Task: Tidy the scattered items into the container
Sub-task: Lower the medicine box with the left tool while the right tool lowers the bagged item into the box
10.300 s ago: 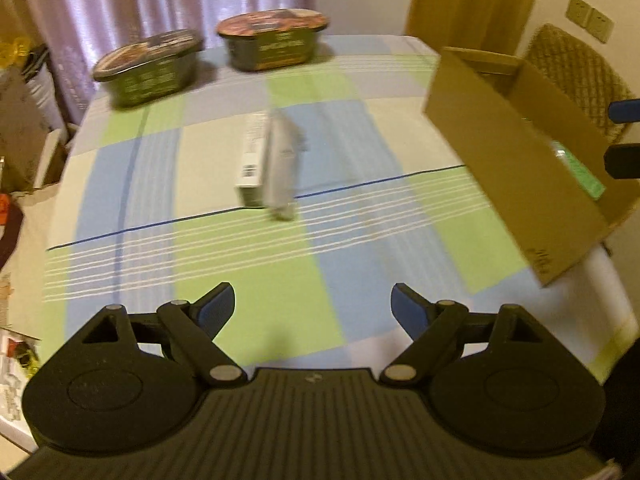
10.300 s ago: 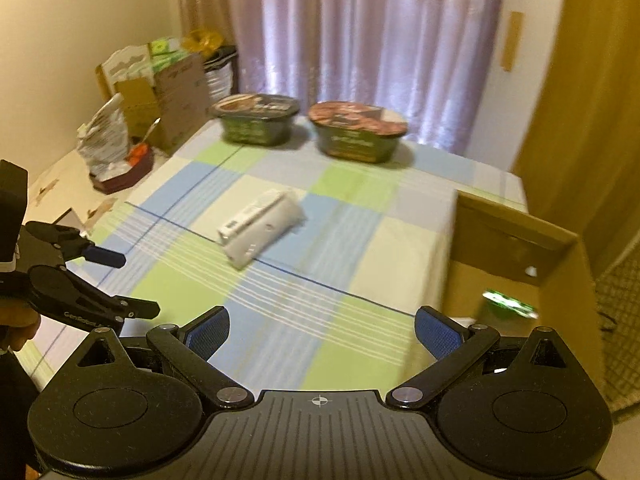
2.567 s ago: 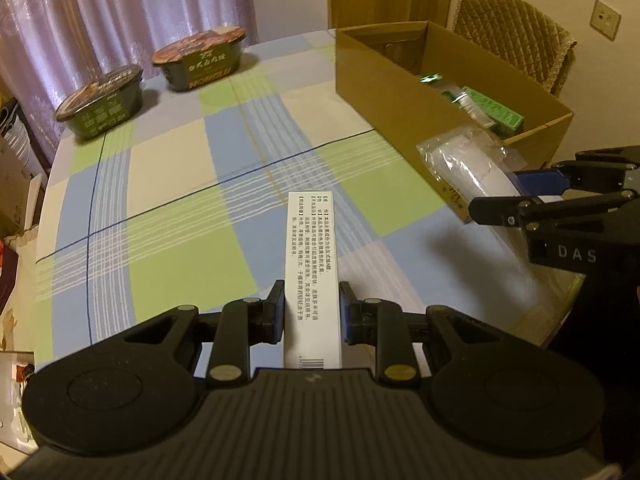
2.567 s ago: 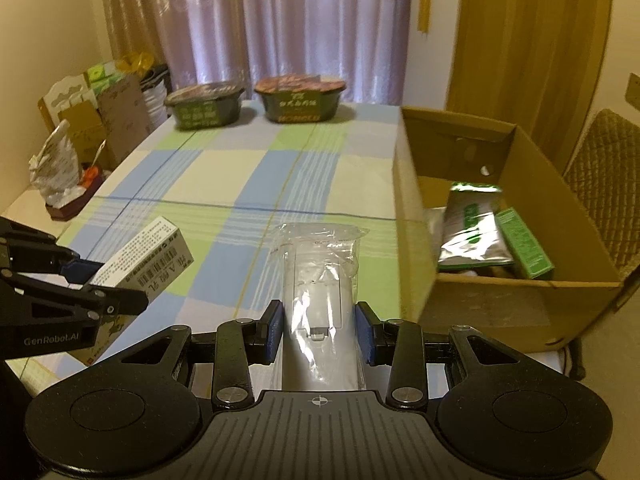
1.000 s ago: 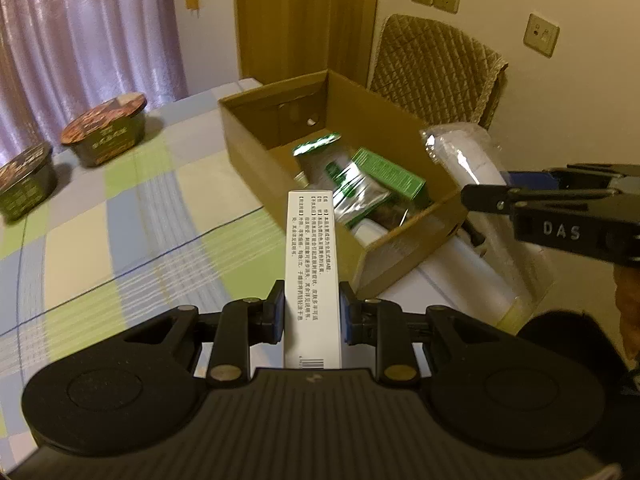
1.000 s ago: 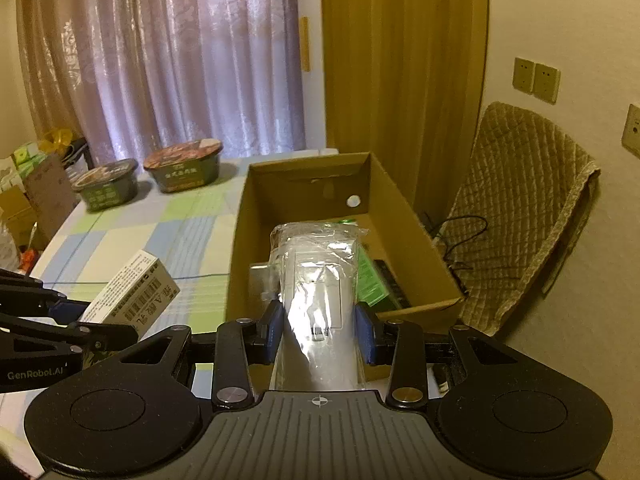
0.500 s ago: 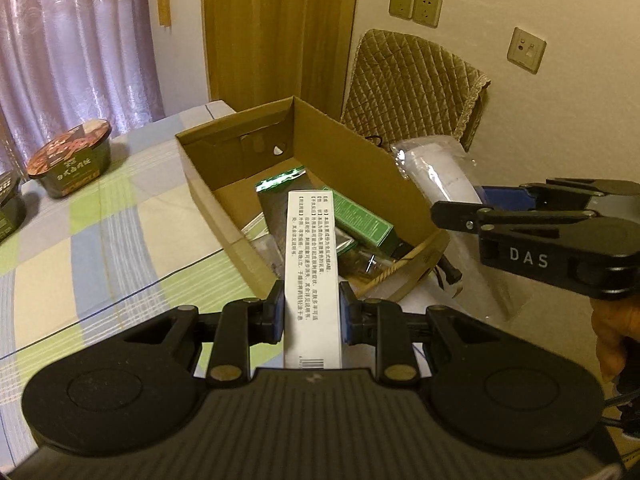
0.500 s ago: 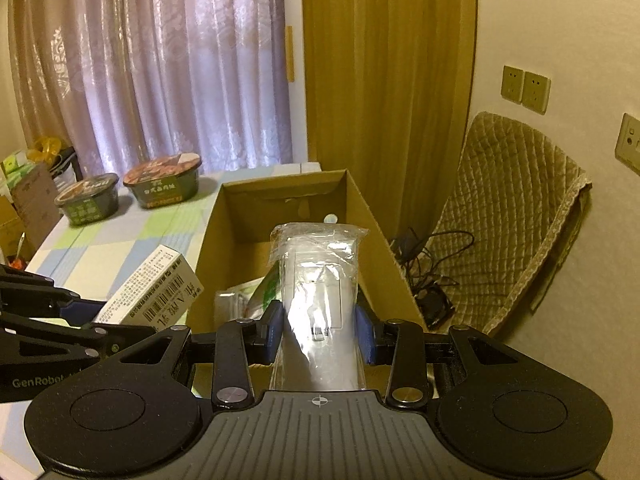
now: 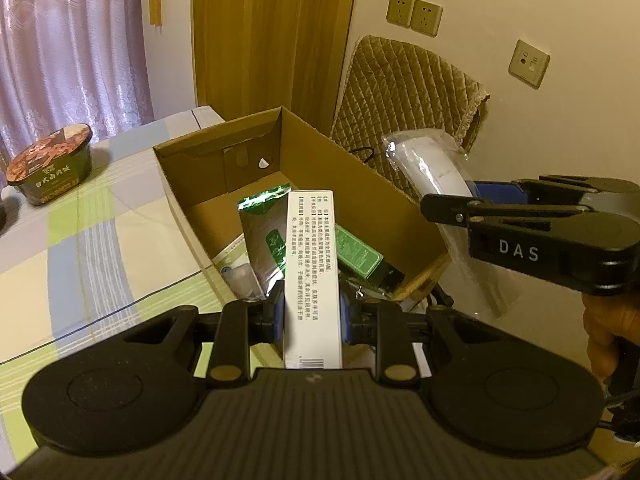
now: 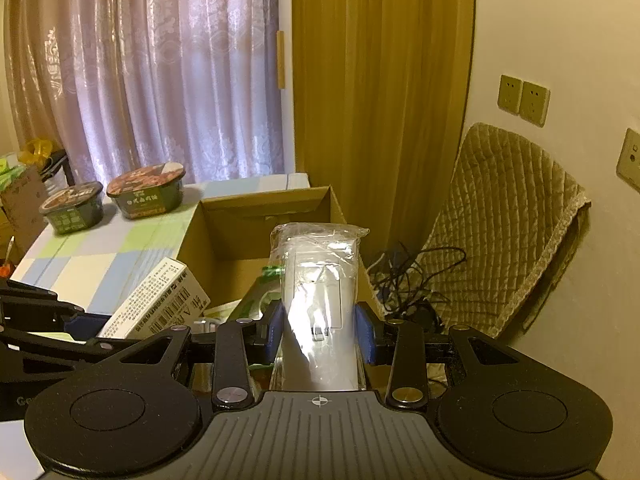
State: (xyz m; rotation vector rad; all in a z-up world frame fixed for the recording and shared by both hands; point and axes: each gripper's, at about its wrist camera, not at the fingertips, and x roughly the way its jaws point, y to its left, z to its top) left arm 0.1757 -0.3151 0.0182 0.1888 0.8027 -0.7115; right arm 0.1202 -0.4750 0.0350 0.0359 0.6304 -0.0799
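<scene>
Left wrist view: your white printed box (image 9: 312, 272) sits clamped between the left gripper (image 9: 312, 318) fingers, its far end now hanging over the open cardboard box (image 9: 304, 136). A second ago it was only nearing the carton's near corner; half a second back it was at the rim. You have carried it in over the contents, so the carry is nearly done and the release is what remains.

Below it lie a shiny green pouch (image 9: 262, 236) and a green carton (image 9: 358, 254), already inside. To your right, the right gripper (image 9: 460, 204) fingers are closed on the plastic-wrapped white item (image 9: 428, 160), which stands just past the cardboard box's far wall, beside it and not yet over the opening.

From the right wrist view the wrapped item (image 10: 318, 280) points at the box's far end, with the chair (image 10: 508, 216) behind. On the worktop (image 9: 100, 216), two noodle bowls (image 10: 146, 190) remain well apart from the carton, so tidying is probably not finished.
</scene>
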